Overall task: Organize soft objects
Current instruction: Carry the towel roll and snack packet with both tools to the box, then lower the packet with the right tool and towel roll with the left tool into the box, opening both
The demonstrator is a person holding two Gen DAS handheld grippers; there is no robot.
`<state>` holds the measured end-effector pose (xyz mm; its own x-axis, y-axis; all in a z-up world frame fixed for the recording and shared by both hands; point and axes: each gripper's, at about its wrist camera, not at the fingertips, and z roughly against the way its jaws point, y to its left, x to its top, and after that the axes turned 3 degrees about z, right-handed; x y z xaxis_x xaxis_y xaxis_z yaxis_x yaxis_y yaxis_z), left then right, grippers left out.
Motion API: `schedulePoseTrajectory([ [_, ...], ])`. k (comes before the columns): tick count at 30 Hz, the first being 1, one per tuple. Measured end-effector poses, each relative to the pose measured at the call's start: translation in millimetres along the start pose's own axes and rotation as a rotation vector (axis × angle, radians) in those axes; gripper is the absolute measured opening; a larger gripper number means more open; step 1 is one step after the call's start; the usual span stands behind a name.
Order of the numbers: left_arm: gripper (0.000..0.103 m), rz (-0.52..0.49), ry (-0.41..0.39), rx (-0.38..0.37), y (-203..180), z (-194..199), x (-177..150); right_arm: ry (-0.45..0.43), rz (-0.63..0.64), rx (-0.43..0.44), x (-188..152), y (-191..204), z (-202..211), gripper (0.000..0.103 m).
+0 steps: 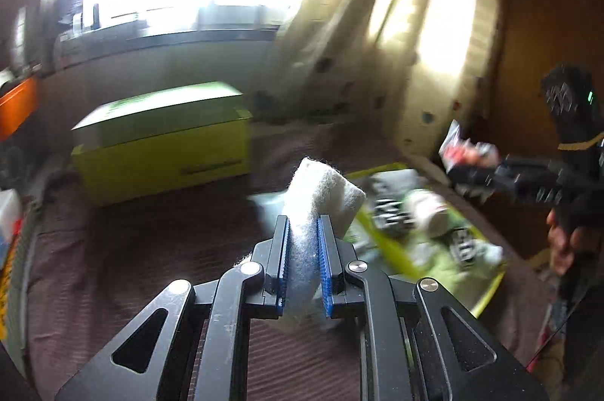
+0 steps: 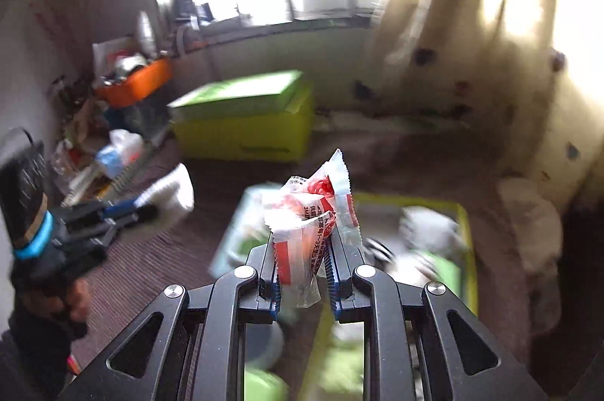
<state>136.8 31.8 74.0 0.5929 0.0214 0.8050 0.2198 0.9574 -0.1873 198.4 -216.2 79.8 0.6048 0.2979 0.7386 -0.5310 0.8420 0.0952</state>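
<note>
Left gripper (image 1: 304, 223) clamps a white fibrous pad (image 1: 321, 197), held above the brown bedcover (image 1: 151, 242). Right gripper (image 2: 302, 246) grips red-and-white plastic sachets (image 2: 315, 212) over a yellow-rimmed tray (image 2: 462, 212) of blurred soft items. A closed yellow-green box (image 2: 245, 121) stands beyond, near the window wall.

white fuzzy sponge pad (image 1: 321, 197) | red-and-white packets (image 2: 317, 212) with dark print | left hand-held gripper (image 1: 304, 231) black, blue ribbed pads | right hand-held gripper (image 2: 302, 250) black, blue pads | yellow-green box (image 1: 162, 144) | lime-rimmed tray (image 2: 466, 231) | orange bin (image 2: 139, 84) | brown ribbed cover (image 1: 132, 250) | cream curtain (image 1: 434, 42), dark spots
</note>
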Motion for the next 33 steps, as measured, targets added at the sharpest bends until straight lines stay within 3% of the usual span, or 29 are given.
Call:
schedulePoseTrajectory([
  [8,0.014,-0.028,0.054,-0.131,-73.1,-28.0,1.8,0.045,-0.042,-0.093,-64.2,-40.7,24.2,0.018],
  [12,0.015,-0.032,0.109,-0.171,-98.6,-50.7,-2.4,0.087,-0.057,-0.126,-88.3,-50.5,13.7,0.018],
  [16,0.015,-0.057,0.184,-0.185,-120.8,-74.3,-10.0,0.152,-0.057,-0.105,-109.8,-54.1,-3.4,0.019],
  [18,0.016,-0.068,0.233,-0.187,-130.2,-88.2,-17.3,0.159,-0.05,-0.089,-115.4,-52.2,-7.3,0.023],
  [21,0.018,-0.095,0.309,-0.208,-141.0,-101.3,-29.0,0.129,-0.032,-0.053,-117.0,-46.9,0.0,0.045],
  [22,0.02,-0.104,0.313,-0.211,-141.7,-101.0,-31.7,0.12,-0.023,-0.047,-117.5,-44.3,3.7,0.051],
  [27,0.038,-0.112,0.281,-0.202,-141.4,-93.7,-31.6,0.083,-0.015,-0.046,-120.7,-38.2,18.9,0.051],
  [33,0.04,-0.069,0.243,-0.192,-130.8,-79.2,-28.2,0.029,-0.022,-0.059,-118.2,-33.5,41.4,0.051],
])
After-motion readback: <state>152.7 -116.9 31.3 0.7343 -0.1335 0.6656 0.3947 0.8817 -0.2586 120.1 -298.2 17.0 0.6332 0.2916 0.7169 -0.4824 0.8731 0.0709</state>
